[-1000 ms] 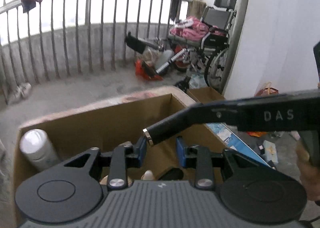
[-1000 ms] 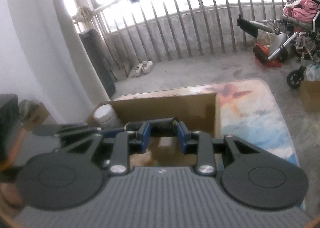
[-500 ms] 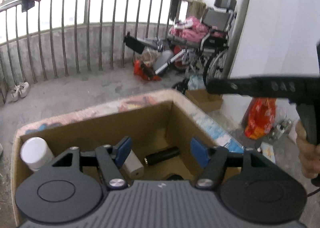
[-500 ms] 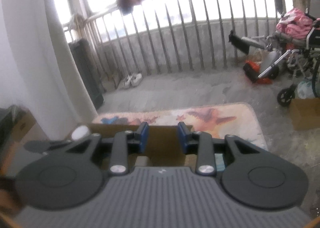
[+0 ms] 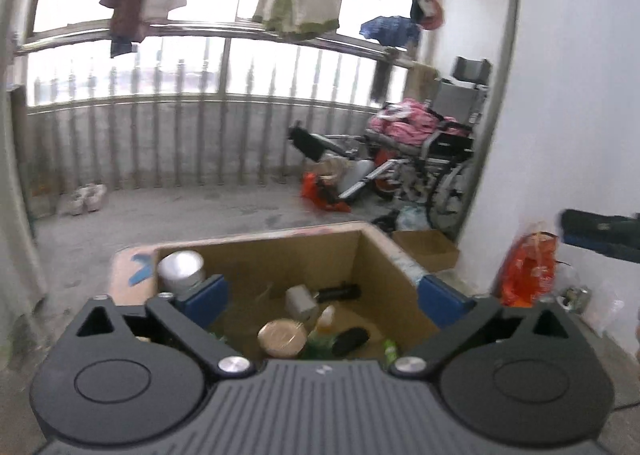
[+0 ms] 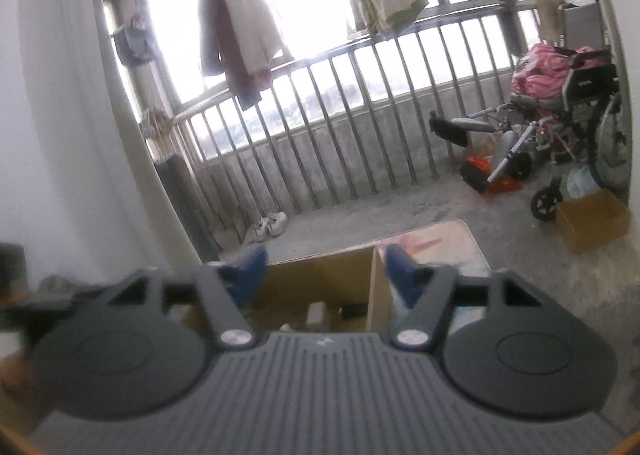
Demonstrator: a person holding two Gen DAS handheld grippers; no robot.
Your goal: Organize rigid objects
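Both jaws just spread, empty; cardboard box (image 5: 304, 255) holds a white jar (image 5: 181, 271), seemingly bottles.

Left tool (image 5: 326, 295) jaws just opened wide, empty, above cardboard box (image 5: 384, 275); black cylinder (image 5: 338, 292) lies inside.

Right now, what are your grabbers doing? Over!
Left gripper open, empty; right gripper open, empty, both just opened. Black tube lies in the box. Nothing in the way.
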